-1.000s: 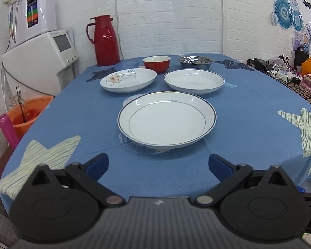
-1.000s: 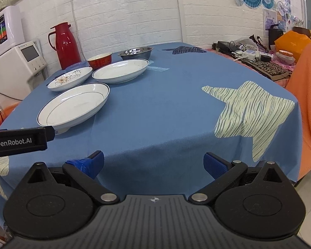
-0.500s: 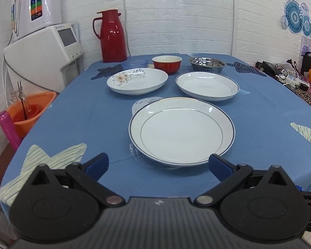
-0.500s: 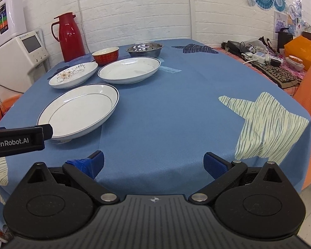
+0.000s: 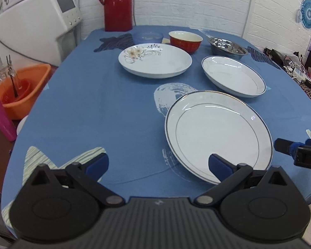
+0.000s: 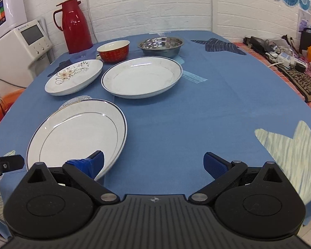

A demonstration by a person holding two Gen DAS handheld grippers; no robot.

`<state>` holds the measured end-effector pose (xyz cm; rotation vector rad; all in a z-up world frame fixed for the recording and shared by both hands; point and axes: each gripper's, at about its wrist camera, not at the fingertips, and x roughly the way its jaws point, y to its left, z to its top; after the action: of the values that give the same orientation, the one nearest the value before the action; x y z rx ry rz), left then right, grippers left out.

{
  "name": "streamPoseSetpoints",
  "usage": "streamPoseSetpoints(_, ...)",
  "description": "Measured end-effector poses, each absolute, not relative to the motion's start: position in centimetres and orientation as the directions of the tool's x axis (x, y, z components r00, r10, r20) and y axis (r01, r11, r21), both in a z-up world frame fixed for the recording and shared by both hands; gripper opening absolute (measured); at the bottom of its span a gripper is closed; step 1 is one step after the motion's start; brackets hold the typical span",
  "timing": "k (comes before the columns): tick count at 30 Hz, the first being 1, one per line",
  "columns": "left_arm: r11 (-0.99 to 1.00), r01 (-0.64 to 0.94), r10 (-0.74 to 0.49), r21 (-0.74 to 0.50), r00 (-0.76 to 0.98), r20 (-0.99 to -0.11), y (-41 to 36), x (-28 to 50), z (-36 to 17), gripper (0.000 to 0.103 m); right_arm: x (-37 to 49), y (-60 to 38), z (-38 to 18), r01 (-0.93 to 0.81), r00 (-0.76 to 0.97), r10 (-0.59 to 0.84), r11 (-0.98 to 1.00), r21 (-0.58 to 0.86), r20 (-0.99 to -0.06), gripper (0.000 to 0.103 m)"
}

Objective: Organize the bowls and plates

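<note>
Left tool: spread wide, empty; near plate at its right finger.
Right tool: spread wide, empty; plate at its left finger.
Bowls: empty.

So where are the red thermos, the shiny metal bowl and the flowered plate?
red thermos [image 6: 77, 27], right wrist view, middle of its body
metal bowl [image 6: 160, 43], right wrist view, inside
flowered plate [image 5: 159, 59], left wrist view, bare centre

Near plate in front; 2 plates behind it, bowls at back by jug.
</note>
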<state>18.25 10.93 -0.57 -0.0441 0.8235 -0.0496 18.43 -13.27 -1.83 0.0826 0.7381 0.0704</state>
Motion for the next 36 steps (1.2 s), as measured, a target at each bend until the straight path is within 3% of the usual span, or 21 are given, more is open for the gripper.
streamPoseSetpoints(10, 0.991, 0.101, -0.125, -0.085, 0.515, -0.848, 11.5, 25.1, -2.7, 0.102, 24.6, -10.0, -2.9, -0.104, 0.605, 0.066, 0.995, 0.004, -0.794, 0.090)
streamPoseSetpoints(14, 0.988, 0.118, -0.147, -0.101, 0.489, -0.860, 11.9, 25.8, -3.2, 0.101, 25.3, -9.6, -3.5, -0.126, 0.553, 0.129, 0.990, 0.070, -0.823, 0.091)
streamPoseSetpoints(22, 0.988, 0.134, -0.131, -0.074, 0.492, -0.861, 11.2, 26.4, -3.7, 0.096, 26.0, -9.8, -3.3, -0.207, 0.545, 0.161, 0.977, 0.054, -0.823, 0.091)
streamPoseSetpoints(30, 0.991, 0.111, -0.122, -0.074, 0.529, -0.840, 11.1, 26.2, -3.5, 0.082, 27.2, -9.7, -3.0, -0.240, 0.489, 0.163, 0.970, 0.047, -0.857, 0.088)
streamPoseSetpoints(32, 0.989, 0.116, -0.137, -0.088, 0.543, -0.829, 11.2, 25.9, -3.3, 0.070, 26.8, -9.8, -2.9, -0.265, 0.492, 0.178, 0.963, 0.048, -0.852, 0.085)
streamPoseSetpoints(33, 0.986, 0.130, -0.161, -0.107, 0.551, -0.819, 11.2, 25.7, -3.2, 0.055, 26.5, -9.8, -2.8, -0.275, 0.494, 0.185, 0.960, 0.049, -0.850, 0.080)
streamPoseSetpoints(35, 0.978, 0.153, -0.201, -0.139, 0.544, -0.814, 11.0, 25.6, -2.9, 0.037, 25.9, -9.7, -2.4, -0.304, 0.500, 0.214, 0.951, 0.061, -0.839, 0.056)
streamPoseSetpoints(36, 0.973, 0.166, -0.226, -0.161, 0.534, -0.815, 10.8, 25.6, -2.9, 0.030, 25.8, -9.8, -2.1, -0.309, 0.499, 0.235, 0.948, 0.082, -0.834, 0.029)
